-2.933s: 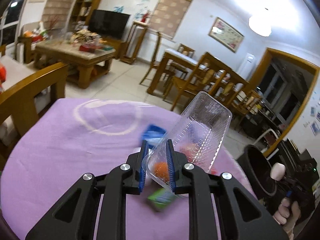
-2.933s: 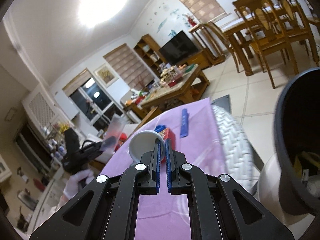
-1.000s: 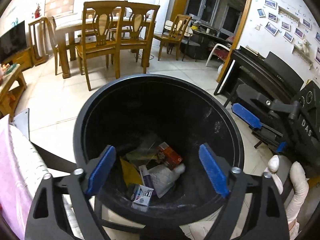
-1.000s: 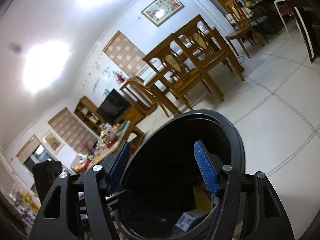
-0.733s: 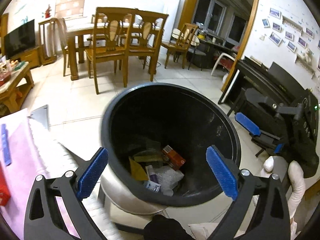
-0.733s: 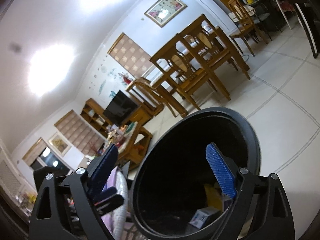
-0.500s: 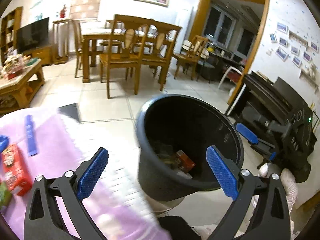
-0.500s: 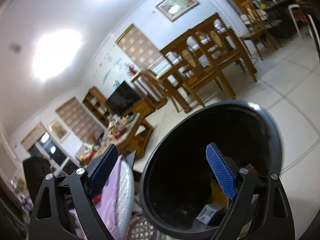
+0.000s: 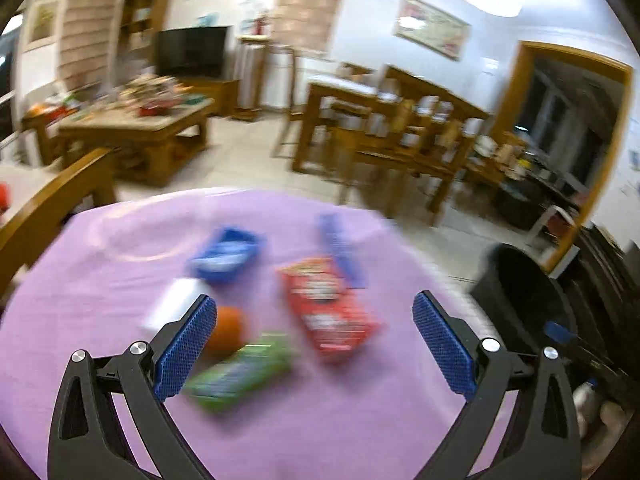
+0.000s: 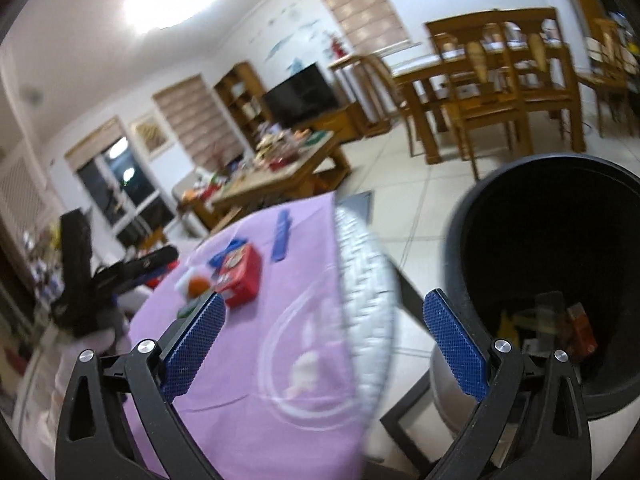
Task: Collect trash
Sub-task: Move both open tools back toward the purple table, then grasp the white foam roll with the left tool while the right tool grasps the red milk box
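The left gripper (image 9: 312,344) is spread wide with nothing in it, above the table (image 9: 80,280) where the trash lies: a red box (image 9: 330,308), a green packet (image 9: 240,372), an orange ball (image 9: 228,330), a blue tray (image 9: 228,254) and a blue strip (image 9: 340,248) toward the far edge. The right gripper (image 10: 320,344) holds nothing either, its jaws opening, over the table's edge nearest the bin (image 10: 560,264).

The pieces crowd together, so wide jaws could knock a neighbour, or roll the ball off the table.

Only the right view shows the bin's contents; the left shows just its rim.
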`<state>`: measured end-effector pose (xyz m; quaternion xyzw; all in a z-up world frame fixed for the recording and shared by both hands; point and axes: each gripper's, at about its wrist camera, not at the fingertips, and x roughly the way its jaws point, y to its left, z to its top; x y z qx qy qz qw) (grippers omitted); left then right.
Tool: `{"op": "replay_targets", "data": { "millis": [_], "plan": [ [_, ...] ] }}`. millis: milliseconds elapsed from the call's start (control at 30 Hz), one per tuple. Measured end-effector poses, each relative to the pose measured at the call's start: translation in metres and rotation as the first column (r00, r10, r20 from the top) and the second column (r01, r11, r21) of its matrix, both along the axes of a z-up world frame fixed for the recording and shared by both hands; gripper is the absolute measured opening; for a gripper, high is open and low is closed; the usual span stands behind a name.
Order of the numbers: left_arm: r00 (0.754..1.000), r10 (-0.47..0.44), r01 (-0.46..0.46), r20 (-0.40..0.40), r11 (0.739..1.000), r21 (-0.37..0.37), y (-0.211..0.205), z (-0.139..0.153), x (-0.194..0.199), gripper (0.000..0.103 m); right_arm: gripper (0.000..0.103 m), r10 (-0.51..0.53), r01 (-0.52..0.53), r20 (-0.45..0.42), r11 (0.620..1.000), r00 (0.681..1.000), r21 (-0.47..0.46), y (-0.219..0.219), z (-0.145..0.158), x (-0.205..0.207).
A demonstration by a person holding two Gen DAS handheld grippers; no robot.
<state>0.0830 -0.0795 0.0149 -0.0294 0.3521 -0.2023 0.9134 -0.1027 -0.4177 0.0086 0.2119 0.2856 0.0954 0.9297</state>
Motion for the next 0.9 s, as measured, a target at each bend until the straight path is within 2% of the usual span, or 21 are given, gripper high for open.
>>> {"op": "replay_targets", "data": {
  "millis": [200,300,467,567,667,733,800,833,867,900],
  "plan": [
    [0.984,0.147,-0.145,-0.1,0.989,0.026,0.06,-0.024,0.047,0.097,0.098,0.083,-0.083,-0.004,0.995,0.997,-0.059,0.054,0.009,0.023],
    [0.979,0.148,-0.143,-0.138,0.989,0.04,0.069,-0.032,0.064,0.097,0.098,0.116,-0.117,-0.012,0.99,0.993,-0.078,0.076,0.01,0.034],
    [0.979,0.116,-0.107,-0.166,0.992,0.067,0.069,-0.045,0.072,0.096,0.098,0.152,-0.156,-0.05,0.982,0.987,-0.107,0.103,0.006,0.061],
    [0.977,0.13,-0.121,-0.168,0.991,0.059,0.074,-0.049,0.074,0.097,0.098,0.164,-0.172,-0.075,0.976,0.984,-0.133,0.116,0.005,0.081],
    [0.966,0.202,-0.176,-0.159,0.971,0.162,0.081,-0.055,0.076,0.096,0.098,0.191,-0.206,-0.101,0.963,0.976,-0.173,0.135,0.006,0.105],
    [0.969,0.189,-0.164,-0.156,0.974,0.157,0.083,-0.054,0.075,0.095,0.098,0.212,-0.231,-0.116,0.953,0.97,-0.194,0.152,0.007,0.123],
    [0.97,0.193,-0.169,-0.15,0.972,0.164,0.084,-0.053,0.075,0.09,0.098,0.22,-0.246,-0.133,0.943,0.966,-0.222,0.164,0.004,0.138],
    [0.969,0.199,-0.174,-0.144,0.97,0.17,0.085,-0.052,0.074,0.078,0.098,0.225,-0.254,-0.144,0.938,0.964,-0.237,0.172,0.003,0.146],
    [0.969,0.208,-0.182,-0.132,0.966,0.184,0.087,-0.05,0.073,0.062,0.098,0.234,-0.27,-0.163,0.929,0.959,-0.254,0.18,-0.001,0.157],
    [0.969,0.215,-0.19,-0.126,0.965,0.183,0.09,-0.049,0.072,0.054,0.097,0.234,-0.278,-0.182,0.921,0.955,-0.272,0.187,-0.005,0.165]
  ]
}}
